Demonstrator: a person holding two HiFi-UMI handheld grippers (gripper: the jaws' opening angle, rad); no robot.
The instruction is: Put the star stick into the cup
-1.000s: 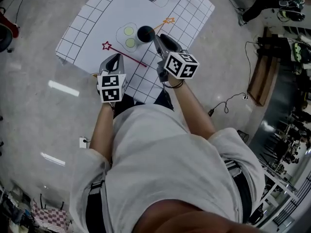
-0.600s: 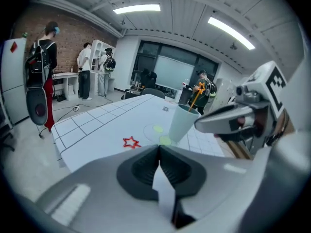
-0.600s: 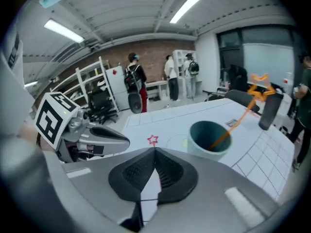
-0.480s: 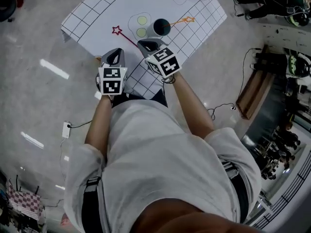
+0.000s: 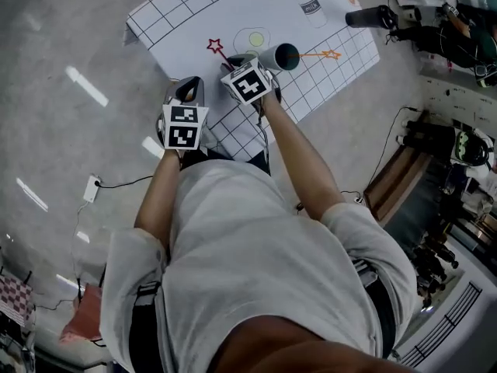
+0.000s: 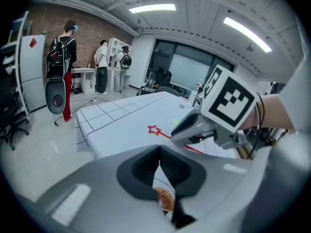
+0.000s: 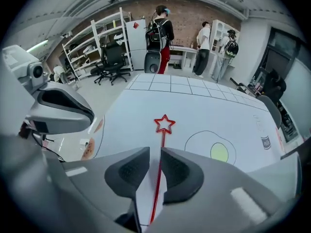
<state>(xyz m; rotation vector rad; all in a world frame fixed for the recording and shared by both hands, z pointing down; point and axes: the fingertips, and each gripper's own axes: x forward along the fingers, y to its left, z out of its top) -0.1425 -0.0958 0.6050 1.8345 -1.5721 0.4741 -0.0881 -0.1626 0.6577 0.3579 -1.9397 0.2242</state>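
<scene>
Head view: a thin red plastic stick with an open star at its tip (image 5: 215,46) is seen lying flat on the white gridded mat (image 5: 186,6). The stem runs back under the right gripper (image 5: 239,62). A pale cup with a dark inside (image 5: 281,56) sits on the mat just beside that gripper. A 2nd, orange star stick (image 5: 322,54) lies just past the cup, and a black cylinder (image 5: 371,16) is parked further off by the mat's far corner. The left gripper (image 5: 188,90) is held at the near edge, apart from the red stick

Left gripper view: its jaws are seen tip to tip w/ nothing pinched. The red star (image 6: 154,129) shows ahead on the mat, w/ the right gripper (image 6: 182,129) over the stem. People are standing by shelves well away

Right gripper view: the stem (image 7: 159,164) runs straight thru the gap between the two pads. The jaws have just been opening and stand a bit apart, w/ no pad pressed on the stem, so nothing is gripped yet

Handling, as judged: prob v light, skinny, a bit bendy and slick. It lies flush on the mat, so it's easily skidded instead of pinched. It's best taken on the stem, approx mid-length, not on the hollow star, so one end can be tipped into the cup. The cup looks light too and could be knocked over, being that close. The orange stick shouldn't be mistaken for the red one; otherwise nothing is seen lying between stick and cup
</scene>
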